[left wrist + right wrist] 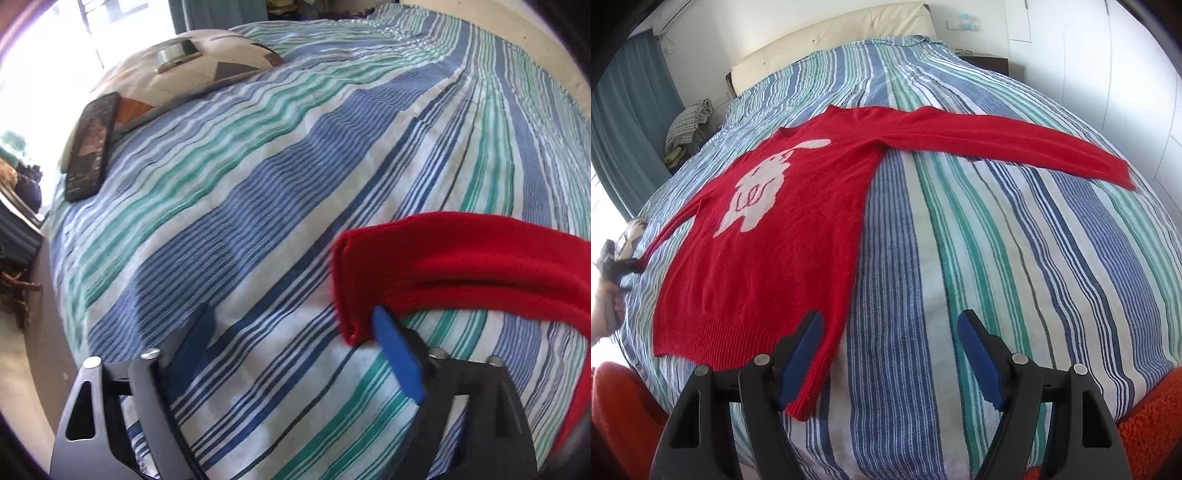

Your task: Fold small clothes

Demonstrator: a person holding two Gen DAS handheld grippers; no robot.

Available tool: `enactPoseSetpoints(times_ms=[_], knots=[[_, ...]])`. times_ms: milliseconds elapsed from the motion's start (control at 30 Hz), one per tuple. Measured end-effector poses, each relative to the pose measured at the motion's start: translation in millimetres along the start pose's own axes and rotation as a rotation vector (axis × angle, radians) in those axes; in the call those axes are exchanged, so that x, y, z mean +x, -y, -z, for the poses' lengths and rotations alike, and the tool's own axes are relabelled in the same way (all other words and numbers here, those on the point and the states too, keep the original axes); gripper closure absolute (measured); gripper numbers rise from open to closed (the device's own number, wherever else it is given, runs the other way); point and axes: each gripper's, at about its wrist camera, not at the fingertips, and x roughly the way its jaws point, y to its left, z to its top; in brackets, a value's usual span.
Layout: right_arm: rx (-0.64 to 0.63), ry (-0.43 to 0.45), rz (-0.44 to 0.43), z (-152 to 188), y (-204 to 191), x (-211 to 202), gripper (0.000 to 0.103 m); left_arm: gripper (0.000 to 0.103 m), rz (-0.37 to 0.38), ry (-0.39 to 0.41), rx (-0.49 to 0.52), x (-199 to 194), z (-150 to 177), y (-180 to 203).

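A small red sweater [798, 206] with a white figure on its chest lies flat, front up, on the striped bedspread [1015, 258]. One sleeve [1015, 144] stretches out to the right. My right gripper [890, 328] is open and empty, just above the sweater's near hem corner. In the left wrist view my left gripper [291, 325] is open; the cuff end of the other red sleeve [443, 266] lies against its right fingertip [388, 332], not clamped. The left gripper also shows far left in the right wrist view [626, 266].
A black phone [90, 147] and a patterned pillow [177, 81] with small items on it lie on the bed's far left. A checked bundle [687, 125] sits by the headboard [831, 33]. Orange fabric [1152, 424] shows at the near bed edge.
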Motion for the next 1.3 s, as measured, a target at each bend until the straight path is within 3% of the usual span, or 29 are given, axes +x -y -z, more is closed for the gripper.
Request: enactPoseSetpoints(times_ms=[200,367,500,600,767,833,933,1033,1133,1200,1300], knots=[[0.059,0.030,0.008,-2.9,11.1,-8.3,0.029,0.008,0.097,0.079,0.000,-54.3,39.5,-8.8],[-0.027,0.038,0.001,-6.8,-7.9,-8.9,0.029,0.008,0.291,0.179,0.178,-126.3,99.0,37.7],[-0.160,0.040,-0.025,-3.6,-37.8,-9.4,0.029,0.008,0.468,0.113,0.304,-154.3,150.3,85.5],[-0.227,0.017,-0.041,1.2,-51.8,-6.1,0.029,0.008,0.540,0.072,0.421,-164.6,188.2,120.1],[-0.192,-0.153,-0.001,13.2,-39.2,23.4,0.029,0.008,0.442,0.006,0.638,-150.5,242.8,156.3],[-0.129,-0.168,0.002,15.9,-23.8,23.3,0.029,0.008,0.420,-0.007,0.655,-146.4,248.7,150.0],[-0.031,-0.097,0.048,9.6,-3.0,6.6,0.029,0.008,0.451,0.019,0.586,-156.6,240.3,129.8],[0.074,-0.016,0.069,2.8,17.3,-7.2,0.029,0.008,0.488,0.139,0.472,-174.7,222.1,106.0],[0.110,0.005,0.083,4.0,24.1,-11.6,0.029,0.007,0.462,0.236,0.399,-181.4,207.7,92.8],[0.107,0.007,0.086,2.8,23.9,-12.6,0.029,0.007,0.436,0.242,0.382,-174.2,201.5,90.2],[0.089,0.017,0.085,4.0,21.1,-15.1,0.029,0.007,0.418,0.187,0.349,-158.6,198.8,86.4]])
